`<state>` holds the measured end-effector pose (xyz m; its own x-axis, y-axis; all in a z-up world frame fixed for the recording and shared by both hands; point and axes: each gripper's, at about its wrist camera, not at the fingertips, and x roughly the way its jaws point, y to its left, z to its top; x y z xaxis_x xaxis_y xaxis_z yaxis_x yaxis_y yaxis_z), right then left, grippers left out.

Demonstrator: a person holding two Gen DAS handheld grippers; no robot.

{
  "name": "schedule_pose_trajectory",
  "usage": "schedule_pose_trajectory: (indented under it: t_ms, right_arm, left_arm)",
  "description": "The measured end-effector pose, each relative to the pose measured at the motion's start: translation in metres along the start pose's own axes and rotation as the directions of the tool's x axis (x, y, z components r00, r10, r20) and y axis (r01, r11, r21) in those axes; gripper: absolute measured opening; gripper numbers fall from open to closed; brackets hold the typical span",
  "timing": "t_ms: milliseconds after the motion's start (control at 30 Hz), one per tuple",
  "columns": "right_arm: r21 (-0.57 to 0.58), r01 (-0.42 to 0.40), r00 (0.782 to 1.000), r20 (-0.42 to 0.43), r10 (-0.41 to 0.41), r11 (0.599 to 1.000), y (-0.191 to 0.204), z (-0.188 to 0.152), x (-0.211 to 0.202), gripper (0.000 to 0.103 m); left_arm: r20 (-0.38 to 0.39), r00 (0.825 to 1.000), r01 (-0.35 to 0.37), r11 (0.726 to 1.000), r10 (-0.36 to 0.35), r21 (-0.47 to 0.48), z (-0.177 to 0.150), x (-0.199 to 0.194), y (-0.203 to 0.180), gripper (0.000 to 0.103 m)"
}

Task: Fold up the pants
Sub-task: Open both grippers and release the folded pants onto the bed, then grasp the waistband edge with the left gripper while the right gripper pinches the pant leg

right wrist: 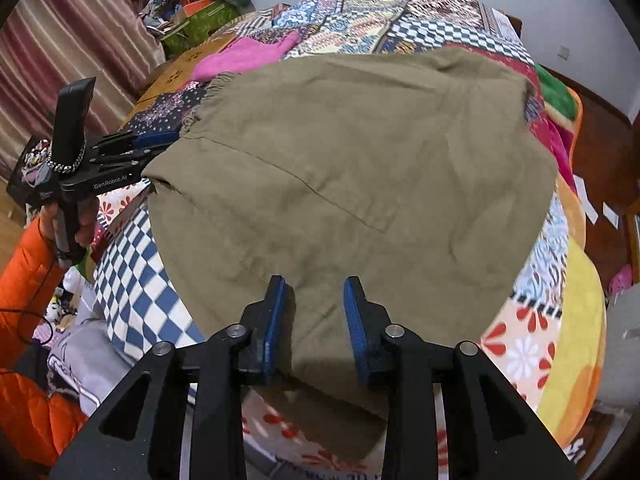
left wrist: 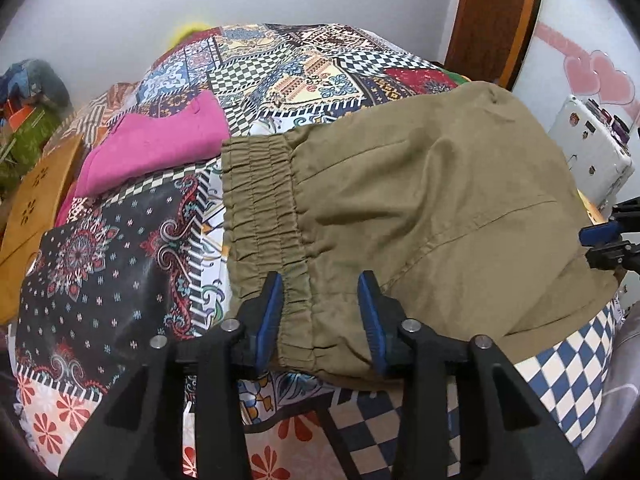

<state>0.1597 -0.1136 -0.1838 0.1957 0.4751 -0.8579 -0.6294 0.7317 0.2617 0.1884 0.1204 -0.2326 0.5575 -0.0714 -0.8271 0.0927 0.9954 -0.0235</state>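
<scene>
Both jaws stand released over the olive pants (left wrist: 420,200): left gripper (left wrist: 322,312) at the waistband (left wrist: 260,208), right gripper (right wrist: 316,320) perhaps touching; a single layer may be pinched, so the fold is skewed

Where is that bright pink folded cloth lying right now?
The bright pink folded cloth lies on the patchwork bedspread, just left of and beyond the olive pants' elastic waistband, near the bed's wooden edge.

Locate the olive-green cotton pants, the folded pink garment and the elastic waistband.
Olive-green cotton pants (right wrist: 360,168): right wrist view, middle of the fabric.
Folded pink garment (left wrist: 156,144): left wrist view, top face.
Elastic waistband (left wrist: 260,192): left wrist view, gathered ribbing.
</scene>
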Motion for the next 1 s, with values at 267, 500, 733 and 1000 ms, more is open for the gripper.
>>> schedule_pose_trajectory:
  t_ms: [267, 500, 733, 1000]
  right_arm:
    - [0.031, 0.001, 1.000, 0.004, -0.001, 1.000, -0.013, -0.014, -0.007, 0.037]
    - [0.010, 0.074, 0.997, 0.012, -0.074, 0.997, -0.014, -0.015, -0.025, 0.040]
    - [0.029, 0.147, 0.975, 0.167, -0.149, 0.989, -0.026, 0.006, -0.074, 0.043]
    - [0.113, 0.197, 0.945, 0.242, -0.220, 0.974, -0.061, 0.046, -0.070, 0.052]
  left_arm:
    - [-0.005, 1.000, -0.001, 0.999, 0.001, -0.037, -0.012, 0.000, 0.013, 0.059]
    - [-0.007, 1.000, 0.004, 0.998, -0.005, -0.061, -0.003, -0.006, 0.020, 0.060]
    - [0.074, 0.996, -0.036, 0.995, 0.042, -0.088, 0.031, -0.037, 0.039, 0.060]
    - [0.089, 0.989, -0.104, 0.984, 0.118, -0.145, 0.082, -0.022, 0.074, 0.061]
